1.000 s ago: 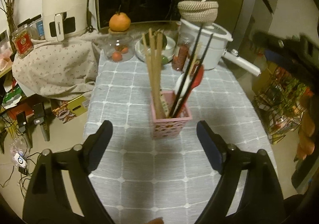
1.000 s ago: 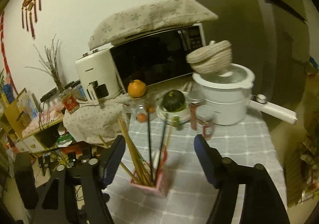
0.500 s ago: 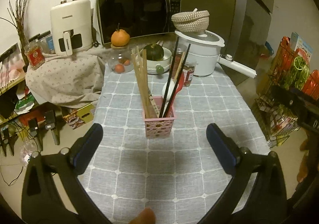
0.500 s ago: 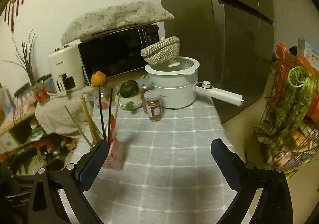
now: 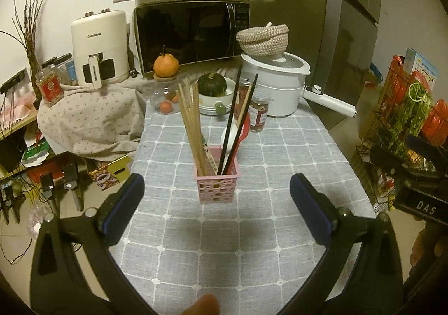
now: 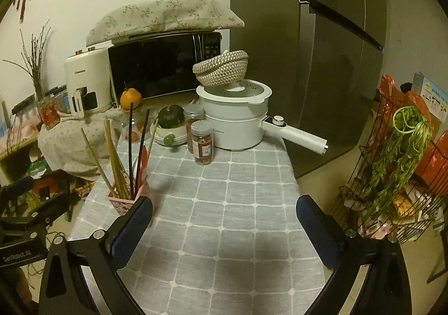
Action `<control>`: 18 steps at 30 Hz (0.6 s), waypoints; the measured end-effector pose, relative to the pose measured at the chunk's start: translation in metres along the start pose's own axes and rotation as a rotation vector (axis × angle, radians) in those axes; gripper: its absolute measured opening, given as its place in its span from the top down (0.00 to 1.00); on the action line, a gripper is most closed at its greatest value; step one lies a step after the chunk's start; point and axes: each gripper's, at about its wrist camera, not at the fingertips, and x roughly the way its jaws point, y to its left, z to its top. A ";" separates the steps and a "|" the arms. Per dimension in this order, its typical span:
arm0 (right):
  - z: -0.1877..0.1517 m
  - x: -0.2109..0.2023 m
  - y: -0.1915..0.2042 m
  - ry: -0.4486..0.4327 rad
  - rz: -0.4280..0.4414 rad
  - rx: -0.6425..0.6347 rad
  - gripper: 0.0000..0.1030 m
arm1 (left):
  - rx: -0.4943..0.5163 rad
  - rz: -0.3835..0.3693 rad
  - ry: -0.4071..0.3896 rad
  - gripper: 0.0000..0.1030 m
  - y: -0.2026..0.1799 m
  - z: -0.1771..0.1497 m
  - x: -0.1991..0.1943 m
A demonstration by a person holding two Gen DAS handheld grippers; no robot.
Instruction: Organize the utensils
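Observation:
A pink perforated holder (image 5: 217,185) stands on the grey checked tablecloth (image 5: 252,231). It holds wooden chopsticks (image 5: 190,121), black chopsticks (image 5: 238,118), a white spoon (image 5: 228,137) and a red utensil (image 5: 244,130). My left gripper (image 5: 217,210) is open and empty, just in front of the holder. My right gripper (image 6: 224,226) is open and empty over the cloth, with the holder (image 6: 123,203) beside its left finger. The wooden chopsticks (image 6: 112,155) lean left there.
At the table's back stand a white pot (image 6: 238,121) with a long handle, two spice jars (image 6: 201,141), a squash on plates (image 5: 212,85), a glass jar topped by an orange (image 5: 166,65), a microwave (image 5: 190,34). A wire rack (image 6: 397,175) stands right.
Both grippers have pulled back and up from the holder. The right gripper has swung right, so the holder now sits at its left instead of between its fingers.

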 end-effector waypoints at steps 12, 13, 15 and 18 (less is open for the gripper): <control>-0.001 0.001 0.010 0.004 0.019 -0.016 0.00 | -0.011 0.014 -0.009 0.00 0.005 0.001 -0.002; -0.001 0.001 0.010 0.003 0.019 -0.016 0.00 | -0.010 0.013 -0.010 0.00 0.005 0.001 -0.003; 0.000 0.001 0.010 -0.001 0.020 -0.012 0.00 | -0.009 0.011 -0.012 0.00 0.005 0.001 -0.003; 0.000 -0.001 0.008 -0.009 0.019 -0.006 0.00 | -0.007 0.012 -0.013 0.00 0.005 0.001 -0.003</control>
